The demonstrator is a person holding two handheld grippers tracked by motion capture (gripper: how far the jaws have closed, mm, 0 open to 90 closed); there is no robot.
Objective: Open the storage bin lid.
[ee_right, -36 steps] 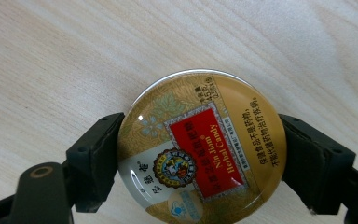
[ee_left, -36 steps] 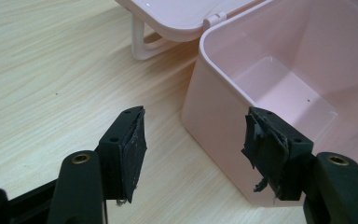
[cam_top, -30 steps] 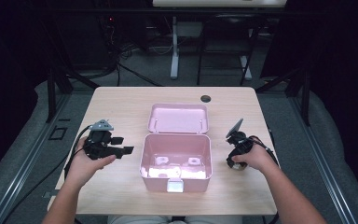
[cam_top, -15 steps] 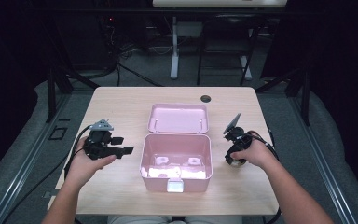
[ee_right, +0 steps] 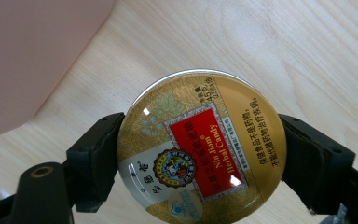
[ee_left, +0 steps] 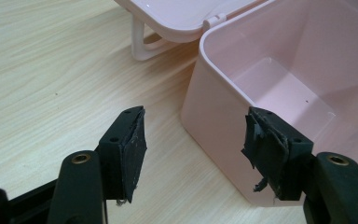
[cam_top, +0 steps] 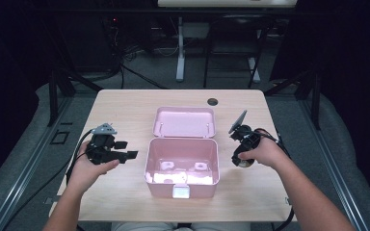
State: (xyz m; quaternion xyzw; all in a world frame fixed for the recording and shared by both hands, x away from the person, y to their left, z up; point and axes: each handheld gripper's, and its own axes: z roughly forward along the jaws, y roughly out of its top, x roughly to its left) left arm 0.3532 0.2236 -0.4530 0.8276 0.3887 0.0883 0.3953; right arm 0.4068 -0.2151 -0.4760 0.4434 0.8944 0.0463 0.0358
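While my right claw [ee_right: 200, 154] grips a round gold candy tin [ee_right: 201, 148] by its edges, one jaw on each side of the rim, the tin's printed lid with its red label faces the camera on that claw. Seen from above, that claw [cam_top: 241, 155] sits just right of the pink box [cam_top: 182, 163], with the tin [cam_top: 244, 163] tucked under my right hand [cam_top: 262, 153], low over the table [cam_top: 125, 103] near the box's right wall. From the right gripper view, the box's pink side [ee_right: 32, 56] fills the upper left corner, close to the tin but not touching it.

My left claw [ee_left: 193, 144] is spread wide with nothing between the jaws, and its worn black pads [ee_left: 133, 149] point at the near left corner of the box [ee_left: 279, 88]. In the high view this claw [cam_top: 125, 150] hovers just left of the box, held in my left hand [cam_top: 91, 166].

The box stands in the middle of the table, its lid [cam_top: 184, 121] thrown back flat on the far side. A small dark round hole [cam_top: 213, 102] sits in the table's far edge.
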